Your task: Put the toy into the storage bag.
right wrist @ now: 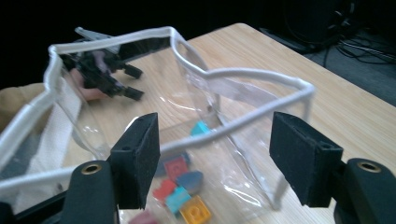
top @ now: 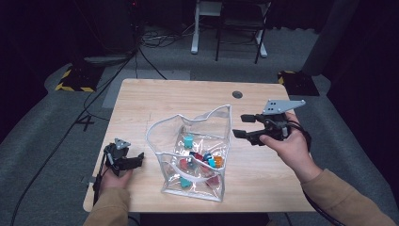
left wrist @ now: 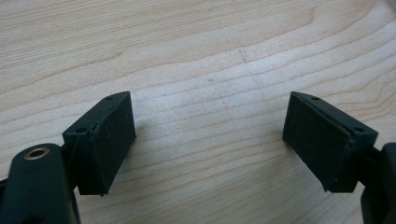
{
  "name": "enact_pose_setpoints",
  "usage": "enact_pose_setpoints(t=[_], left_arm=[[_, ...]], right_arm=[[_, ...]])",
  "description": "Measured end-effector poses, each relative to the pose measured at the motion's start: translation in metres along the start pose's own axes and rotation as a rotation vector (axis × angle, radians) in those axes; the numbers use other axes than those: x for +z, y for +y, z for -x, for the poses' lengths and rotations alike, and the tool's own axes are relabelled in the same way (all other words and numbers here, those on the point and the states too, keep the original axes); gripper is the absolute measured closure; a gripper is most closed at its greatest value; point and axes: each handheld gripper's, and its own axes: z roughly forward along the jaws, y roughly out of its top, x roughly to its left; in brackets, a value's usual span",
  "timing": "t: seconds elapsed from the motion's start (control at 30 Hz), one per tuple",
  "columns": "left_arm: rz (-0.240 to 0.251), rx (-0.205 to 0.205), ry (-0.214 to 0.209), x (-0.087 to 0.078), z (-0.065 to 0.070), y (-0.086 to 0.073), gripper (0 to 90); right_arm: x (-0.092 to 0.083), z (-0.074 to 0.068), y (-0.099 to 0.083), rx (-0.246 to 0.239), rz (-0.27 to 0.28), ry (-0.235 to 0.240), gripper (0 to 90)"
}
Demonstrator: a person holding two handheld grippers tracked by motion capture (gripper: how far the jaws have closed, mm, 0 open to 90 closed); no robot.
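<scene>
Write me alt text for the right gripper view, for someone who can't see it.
A clear plastic bag with a white rim stands open on a wooden table, small colourful toy bricks inside. The right gripper frames it, jaws open and empty. Beyond the bag is the left gripper.

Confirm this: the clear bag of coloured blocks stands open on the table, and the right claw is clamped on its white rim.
Not quite. The right claw is open, its pads clear of the white rim, as the right gripper view shows. The clear bag of coloured blocks does stand open on the table.
</scene>
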Motion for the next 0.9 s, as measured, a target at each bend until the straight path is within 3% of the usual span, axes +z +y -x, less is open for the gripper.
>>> enact_pose_setpoints(t=[0.57,0.9], left_arm=[[0.0,0.0,0.0,0.0,0.0,0.0,17.3],[0.0,0.0,0.0,0.0,0.0,0.0,17.3]], right_arm=[[-0.042,0.045,-0.041,0.107,-0.012,-0.171,33.2],[-0.06,0.074,-0.074,0.178,-0.046,-0.27,33.3]])
